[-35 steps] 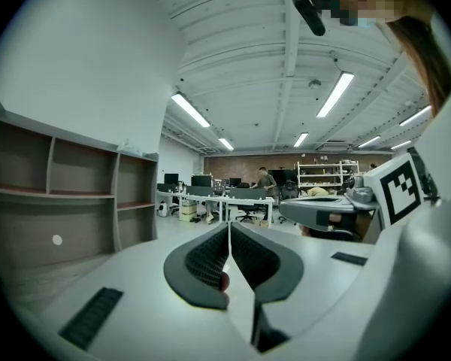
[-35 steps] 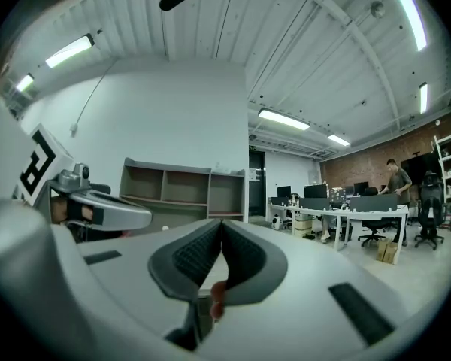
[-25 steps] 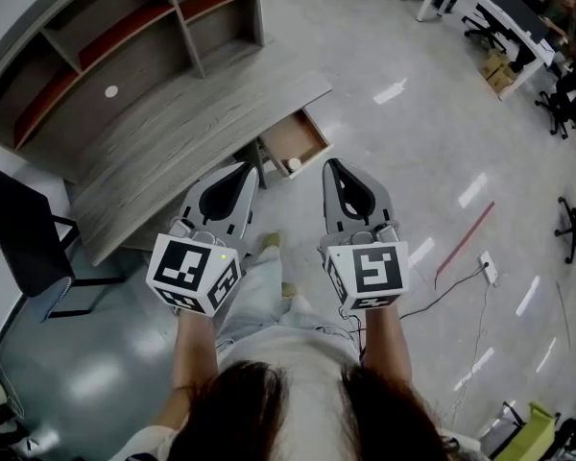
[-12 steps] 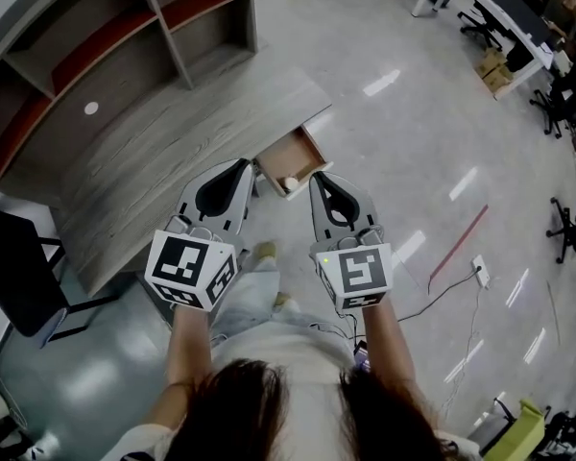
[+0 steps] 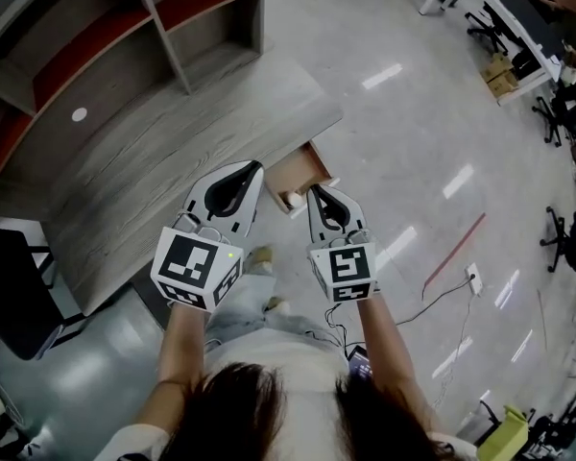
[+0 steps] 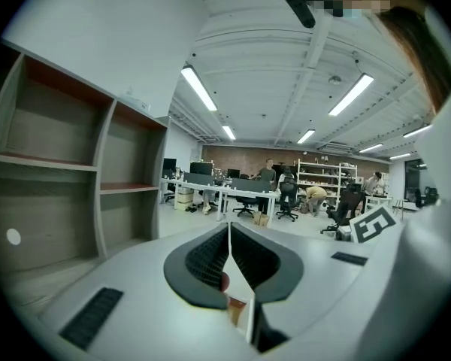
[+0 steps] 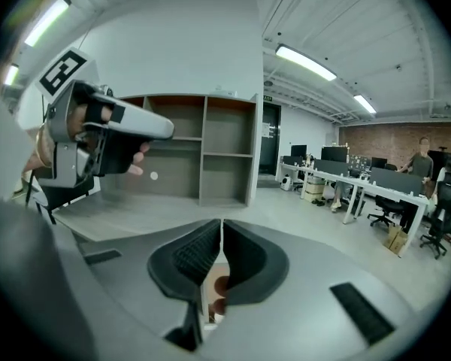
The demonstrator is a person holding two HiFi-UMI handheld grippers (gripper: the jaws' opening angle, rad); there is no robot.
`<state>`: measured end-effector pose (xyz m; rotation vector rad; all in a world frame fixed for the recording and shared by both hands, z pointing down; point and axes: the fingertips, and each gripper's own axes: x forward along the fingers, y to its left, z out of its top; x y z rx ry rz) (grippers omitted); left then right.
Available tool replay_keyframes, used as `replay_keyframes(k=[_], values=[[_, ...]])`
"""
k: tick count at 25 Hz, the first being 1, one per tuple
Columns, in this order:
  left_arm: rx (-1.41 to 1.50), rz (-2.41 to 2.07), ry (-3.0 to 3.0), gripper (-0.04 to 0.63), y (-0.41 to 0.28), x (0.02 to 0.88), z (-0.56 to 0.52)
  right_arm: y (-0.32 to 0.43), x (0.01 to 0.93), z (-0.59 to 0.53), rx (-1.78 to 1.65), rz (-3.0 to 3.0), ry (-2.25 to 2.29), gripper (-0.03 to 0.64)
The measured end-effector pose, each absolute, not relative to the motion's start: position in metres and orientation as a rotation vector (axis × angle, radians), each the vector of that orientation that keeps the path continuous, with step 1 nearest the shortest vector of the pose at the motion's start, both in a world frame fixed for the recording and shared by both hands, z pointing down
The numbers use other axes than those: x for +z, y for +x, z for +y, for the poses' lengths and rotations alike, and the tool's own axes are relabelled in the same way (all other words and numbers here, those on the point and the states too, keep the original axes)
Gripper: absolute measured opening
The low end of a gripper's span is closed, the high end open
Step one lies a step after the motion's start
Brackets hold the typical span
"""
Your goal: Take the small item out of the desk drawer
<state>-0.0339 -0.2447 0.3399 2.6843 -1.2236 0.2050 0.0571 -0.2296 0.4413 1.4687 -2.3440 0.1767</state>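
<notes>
The open wooden drawer (image 5: 302, 169) juts from the front edge of the grey desk (image 5: 154, 152). A small whitish item (image 5: 295, 200) lies at its near end. My left gripper (image 5: 255, 167) is shut and empty, with its tips over the desk edge just left of the drawer. My right gripper (image 5: 313, 191) is shut too, holding nothing, its tips right beside the item at the drawer's near right corner. In the left gripper view the jaws (image 6: 229, 226) meet in a thin line. The right gripper view shows its jaws (image 7: 221, 224) pressed together and the left gripper (image 7: 98, 138) at the left.
A shelf unit (image 5: 125, 27) stands at the back of the desk. A black chair (image 5: 10, 291) is at the left. On the shiny floor lie a cable with a power strip (image 5: 474, 278) and a red line (image 5: 453, 254). Office desks and chairs (image 5: 518, 17) stand far right.
Both grippers have come closer to the drawer, and the right one's tips now reach its near corner. Both jaws stayed shut.
</notes>
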Motion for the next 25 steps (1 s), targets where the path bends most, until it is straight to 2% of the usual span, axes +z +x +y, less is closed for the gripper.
replay_keyframes(k=[25], values=[[0.253, -1.153, 2.585, 0.023, -0.046, 0.415, -0.333, 0.062, 0.619, -0.298, 0.433, -2.087, 1.310, 0.029]])
